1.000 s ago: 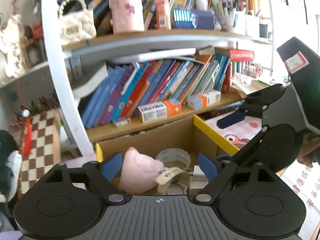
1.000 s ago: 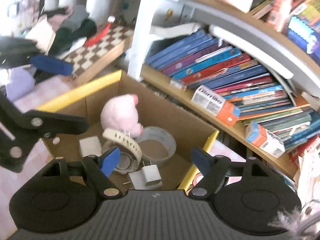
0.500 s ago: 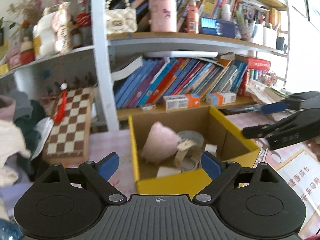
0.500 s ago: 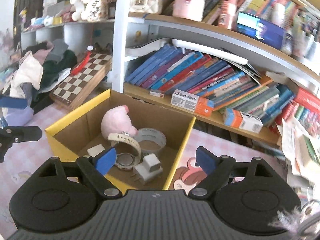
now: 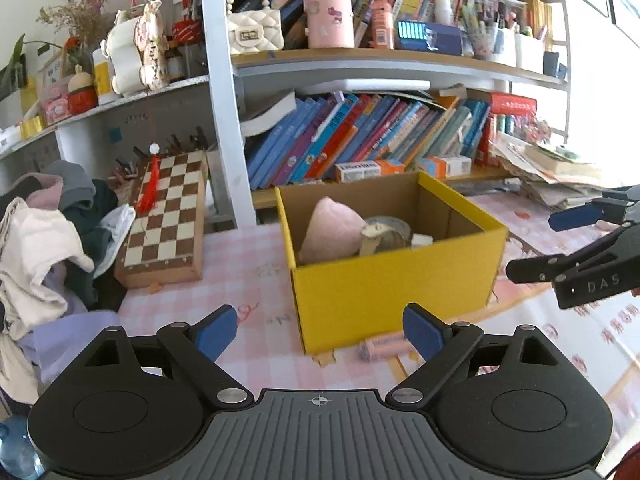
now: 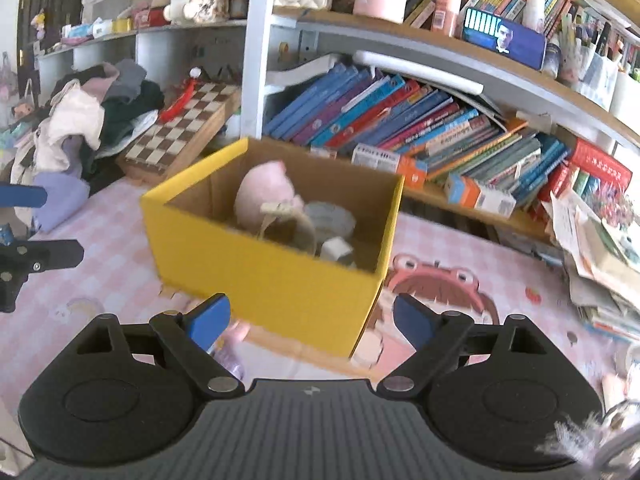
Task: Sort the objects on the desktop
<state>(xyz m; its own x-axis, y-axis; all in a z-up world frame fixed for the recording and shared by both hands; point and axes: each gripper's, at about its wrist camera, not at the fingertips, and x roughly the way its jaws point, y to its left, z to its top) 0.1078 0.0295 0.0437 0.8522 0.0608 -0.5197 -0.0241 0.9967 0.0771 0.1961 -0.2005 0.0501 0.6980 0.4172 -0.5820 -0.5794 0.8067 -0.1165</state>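
A yellow cardboard box (image 5: 396, 292) stands on the pink checked tablecloth and also shows in the right wrist view (image 6: 272, 276). Inside it lie a pink plush toy (image 5: 330, 230), a beige watch strap (image 5: 370, 240), a tape roll (image 5: 394, 228) and a white charger (image 6: 336, 248). A small pink tube (image 5: 382, 348) lies on the cloth against the box front. My left gripper (image 5: 320, 330) is open and empty in front of the box. My right gripper (image 6: 310, 318) is open and empty, near the box; it also shows at the right of the left wrist view (image 5: 580, 240).
A wooden chessboard (image 5: 166, 216) lies left of the box beside a pile of clothes (image 5: 44, 240). A bookshelf with leaning books (image 5: 360, 140) stands behind. Stacked papers (image 6: 600, 248) sit at the right. A white shelf post (image 5: 222, 92) rises behind the box.
Both grippers have drawn back and up from over the box, which now shows whole. Both stayed open and empty.
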